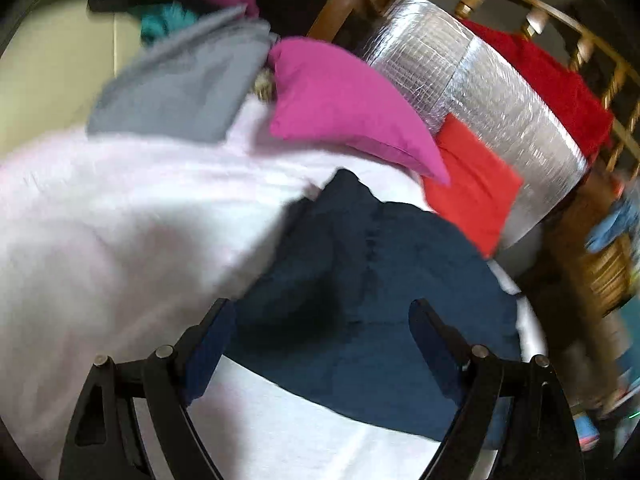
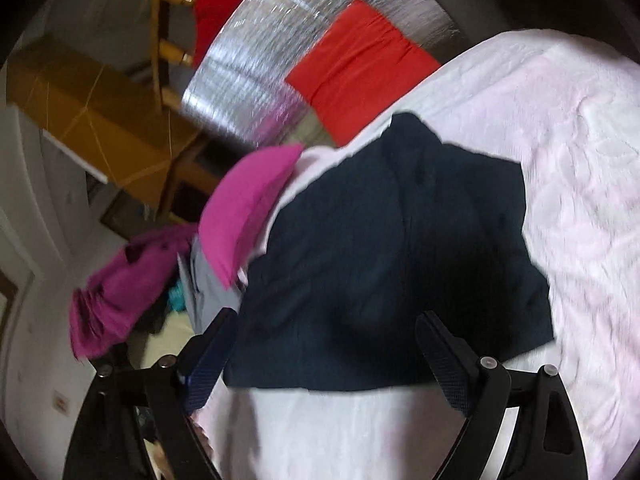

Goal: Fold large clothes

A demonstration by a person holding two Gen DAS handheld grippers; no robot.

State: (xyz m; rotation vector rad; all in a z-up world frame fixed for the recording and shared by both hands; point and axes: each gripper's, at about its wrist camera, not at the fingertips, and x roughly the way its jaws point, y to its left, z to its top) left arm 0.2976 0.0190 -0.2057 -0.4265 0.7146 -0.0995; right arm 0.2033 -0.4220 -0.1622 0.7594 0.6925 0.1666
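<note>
A dark navy garment (image 1: 372,280) lies folded into a compact shape on the pale pink bedspread (image 1: 100,240). In the left wrist view my left gripper (image 1: 322,312) hovers over the garment's near edge, jaws wide apart, nothing between the pads. In the right wrist view the same navy garment (image 2: 400,260) lies on the bedspread (image 2: 580,200) just beyond my right gripper (image 2: 326,324), which also stands open and holds nothing. Both views are blurred by motion.
Folded magenta (image 1: 344,108), grey (image 1: 180,84) and red (image 1: 472,184) pieces lie at the bed's far side, beside a large silver foil roll (image 1: 480,92). A wooden railing (image 1: 580,40) with red cloth stands behind. A magenta garment (image 2: 120,292) hangs off the bed's left edge.
</note>
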